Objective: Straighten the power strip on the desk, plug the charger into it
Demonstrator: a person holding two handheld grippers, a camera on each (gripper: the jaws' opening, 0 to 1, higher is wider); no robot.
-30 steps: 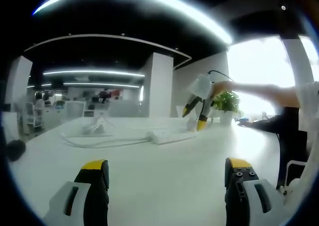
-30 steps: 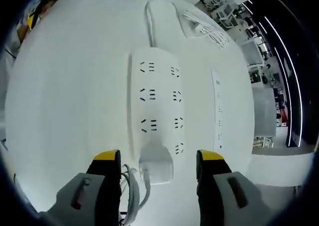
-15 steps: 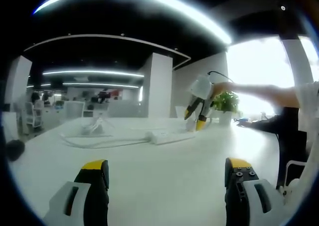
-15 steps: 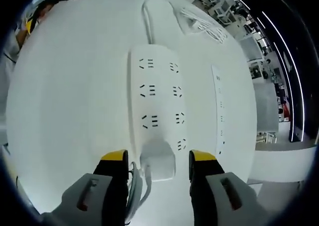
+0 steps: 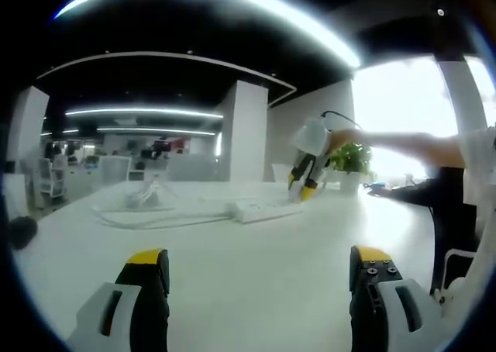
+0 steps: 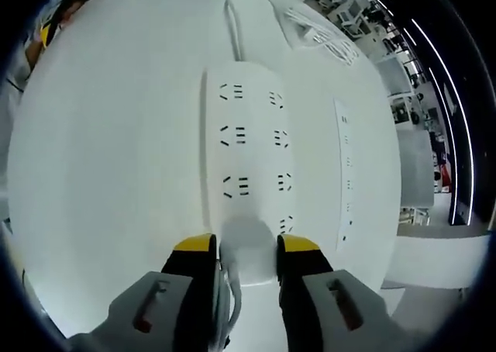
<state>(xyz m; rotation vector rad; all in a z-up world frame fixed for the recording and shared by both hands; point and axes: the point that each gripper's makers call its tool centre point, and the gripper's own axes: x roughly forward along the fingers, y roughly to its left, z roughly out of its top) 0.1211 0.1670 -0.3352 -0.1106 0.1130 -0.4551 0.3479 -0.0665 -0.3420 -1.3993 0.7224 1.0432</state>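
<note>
The right gripper [image 6: 246, 247] pinches the charger [image 6: 249, 247] at the strip's [image 6: 246, 146] near end; the strip's long axis runs straight ahead. The left gripper [image 5: 260, 270] hangs open, empty.

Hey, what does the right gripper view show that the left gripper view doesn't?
The right gripper view looks down on the power strip: its socket holes show, and the right hand-held gripper has its jaws closed on the white charger at the strip's near end, cable trailing below.

The left gripper view shows the left hand-held gripper open over bare desk, a potted plant, and the office behind.

Both share the strip, the desk and the right gripper.
</note>
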